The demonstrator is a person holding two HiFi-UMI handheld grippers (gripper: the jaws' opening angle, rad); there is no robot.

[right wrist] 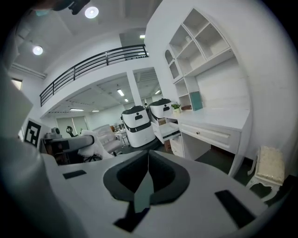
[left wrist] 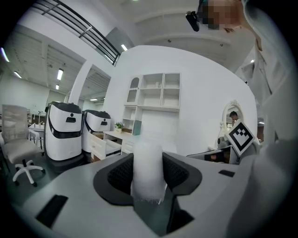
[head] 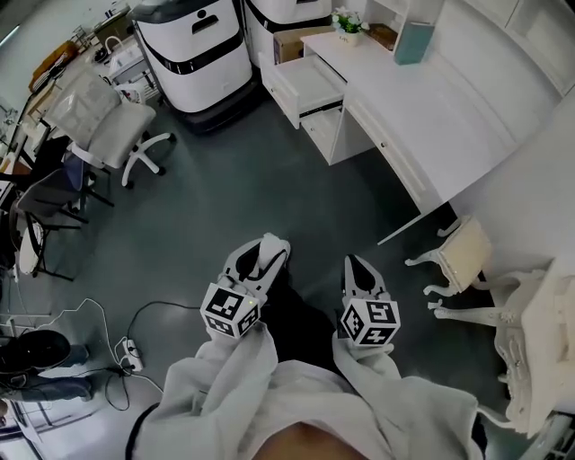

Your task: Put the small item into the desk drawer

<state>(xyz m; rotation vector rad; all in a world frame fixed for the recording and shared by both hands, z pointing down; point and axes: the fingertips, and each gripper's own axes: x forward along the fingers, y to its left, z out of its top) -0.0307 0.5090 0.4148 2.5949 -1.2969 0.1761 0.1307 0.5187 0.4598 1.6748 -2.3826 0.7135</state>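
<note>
A small white, soft-looking roll (left wrist: 148, 173) stands between the dark pads of my left gripper (left wrist: 148, 160), which is shut on it. From the head view that left gripper (head: 267, 252) is held low in front of the person, with the white roll (head: 273, 243) at its tip. Beside it my right gripper (head: 358, 267) is shut and empty; its jaws (right wrist: 147, 168) meet with nothing between them. The white desk (head: 449, 108) stands across the room at the upper right. Its drawer (head: 307, 86) is pulled open, also seen as the open drawer (right wrist: 168, 132) far ahead.
Two white and black machines (head: 193, 49) stand left of the desk. A white office chair (head: 103, 126) is at the left and an ornate white stool (head: 465, 254) at the right. Cables and a power strip (head: 128, 356) lie on the floor. A potted plant (head: 349, 22) and a teal box (head: 413, 38) are on the desk.
</note>
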